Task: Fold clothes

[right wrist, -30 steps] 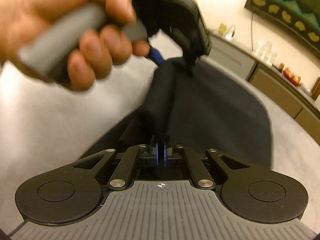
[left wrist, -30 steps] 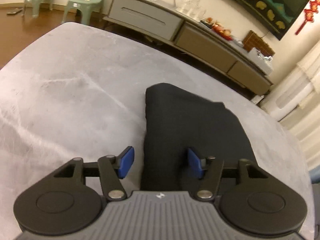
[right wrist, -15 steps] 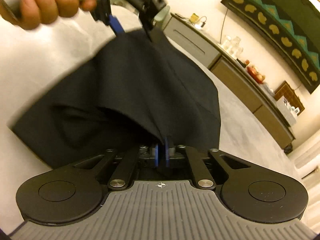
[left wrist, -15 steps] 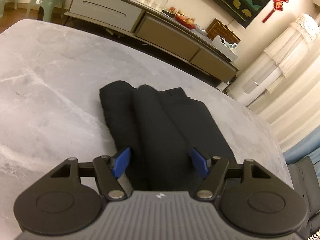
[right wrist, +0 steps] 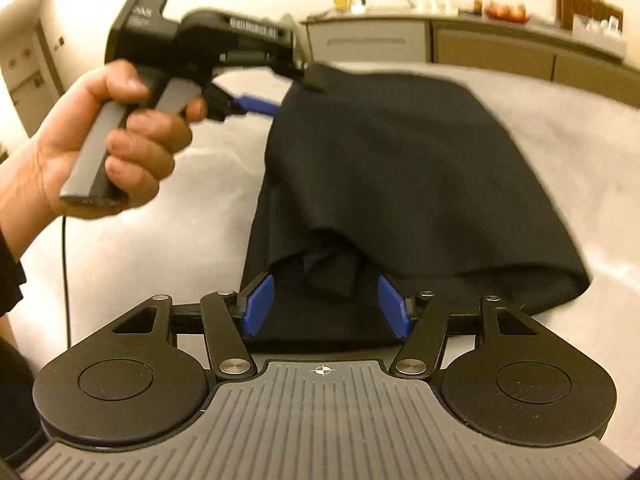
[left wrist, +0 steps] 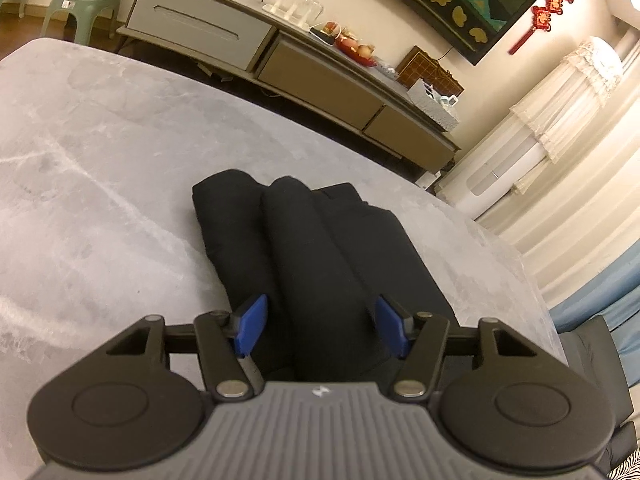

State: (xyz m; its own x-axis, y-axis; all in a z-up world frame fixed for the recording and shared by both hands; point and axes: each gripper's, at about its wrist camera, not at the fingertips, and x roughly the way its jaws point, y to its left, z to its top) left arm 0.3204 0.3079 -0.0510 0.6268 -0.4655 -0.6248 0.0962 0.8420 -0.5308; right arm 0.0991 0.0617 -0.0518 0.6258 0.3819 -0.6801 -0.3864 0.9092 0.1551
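Jaws of the right gripper (right wrist: 326, 306) are opening, pads clear of the black garment (right wrist: 404, 184) between them; left gripper (left wrist: 322, 330) jaws are closing, spread astride its folds (no contact). Garment lies folded mid-counter (left wrist: 100, 168).

Both cameras ride low behind their own blue-tipped fingers and look forward and down at a grey table (left wrist: 100, 168) from close range.

The left wrist view faces along the length of a black garment (left wrist: 320, 256) toward the table's far edge, with a long sideboard (left wrist: 320, 76) against the wall beyond.

The right wrist view looks across the same garment (right wrist: 400, 168) from another side and takes in the left gripper (right wrist: 280, 92) held in a hand (right wrist: 100, 152) near the table's left edge. Both views share the garment, the tabletop and the sideboard (right wrist: 480, 48).
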